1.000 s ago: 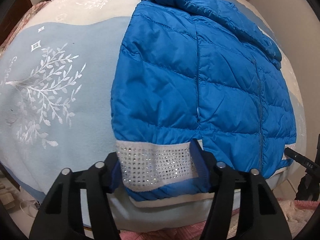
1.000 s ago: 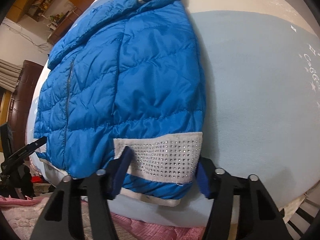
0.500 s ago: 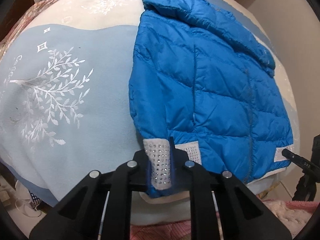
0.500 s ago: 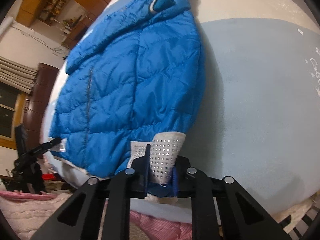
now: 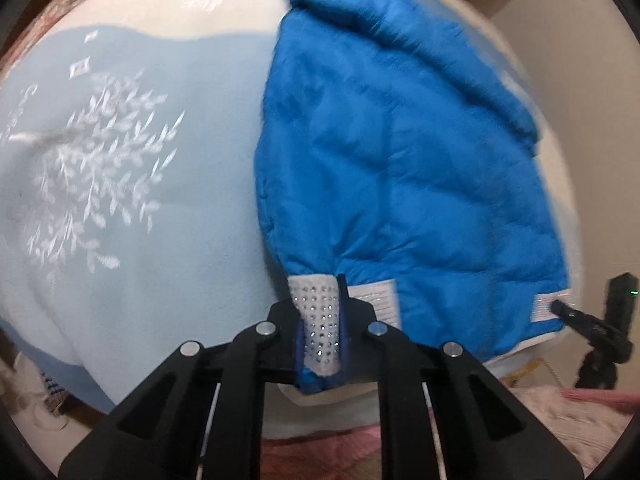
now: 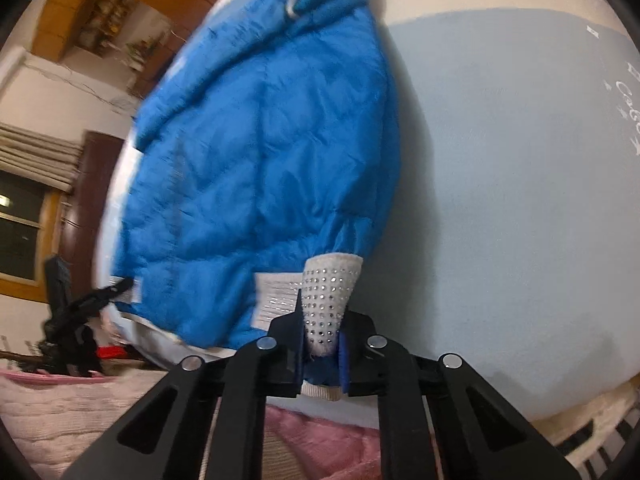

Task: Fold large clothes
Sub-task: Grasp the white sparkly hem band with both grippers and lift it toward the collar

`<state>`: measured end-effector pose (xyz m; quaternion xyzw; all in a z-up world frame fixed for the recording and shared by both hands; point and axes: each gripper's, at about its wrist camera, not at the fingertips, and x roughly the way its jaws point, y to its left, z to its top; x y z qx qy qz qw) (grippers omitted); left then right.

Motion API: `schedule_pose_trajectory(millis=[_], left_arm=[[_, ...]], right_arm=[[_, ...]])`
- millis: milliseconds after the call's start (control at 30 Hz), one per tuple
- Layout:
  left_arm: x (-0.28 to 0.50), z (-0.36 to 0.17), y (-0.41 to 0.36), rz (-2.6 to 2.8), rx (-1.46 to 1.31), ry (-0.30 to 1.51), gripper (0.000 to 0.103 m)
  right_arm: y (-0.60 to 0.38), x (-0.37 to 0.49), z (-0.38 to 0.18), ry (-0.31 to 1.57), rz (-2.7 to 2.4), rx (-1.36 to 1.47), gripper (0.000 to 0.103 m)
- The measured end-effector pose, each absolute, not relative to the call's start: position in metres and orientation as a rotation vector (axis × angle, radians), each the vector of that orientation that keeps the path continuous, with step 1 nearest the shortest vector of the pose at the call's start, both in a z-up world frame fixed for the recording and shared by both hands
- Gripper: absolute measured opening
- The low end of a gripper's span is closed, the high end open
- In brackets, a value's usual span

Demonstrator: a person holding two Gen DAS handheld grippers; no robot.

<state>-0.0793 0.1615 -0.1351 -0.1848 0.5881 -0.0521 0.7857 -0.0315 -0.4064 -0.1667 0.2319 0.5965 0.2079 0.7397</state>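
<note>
Left gripper (image 5: 320, 330): fingers (image 5: 343, 320) squeezed nearly together, pinching a bunched bit of the white studded hem band (image 5: 318, 320); right gripper (image 6: 320, 340) does the same w/ its own corner of the hem band (image 6: 330, 296), fingers (image 6: 298, 336) clamped tight on cloth. Both bites look deep, band plus blue lining caught between the pads, so the hold seems secure. Outward from there, the blue puffer jacket (image 5: 400, 160) lies spread on the bed (image 5: 180, 220), on a pale blue blanket w/ a white leaf print, collar end far from the grippers, hem end at the near bed edge. Judging by the quilting: light, soft, puffy, no stiffness at all, so it'll sag btwn the two grip pts and trap air when folded over. Shell looks like slick nylon, prob. slippery on itself; folded layers may slide or spring back open. The knit band is the better place to grab, grippier and firmer than the shell, and the corners give control of the whole hem edge. Studs might snag, can't tell. A black tripod-like stand (image 5: 600, 332) sits off the bed corner, near the jacket's far hem corner.
</note>
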Motion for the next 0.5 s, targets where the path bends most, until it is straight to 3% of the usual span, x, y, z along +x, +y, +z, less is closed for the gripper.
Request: schedule_pose_trajectory(millis=[500], left_arm=[[-0.005, -0.046, 0.159, -0.284, -0.47, 1.045, 0.011]], right_arm=[[-0.415, 0.047, -0.082, 1.142, 0.62, 0.558, 0.011]])
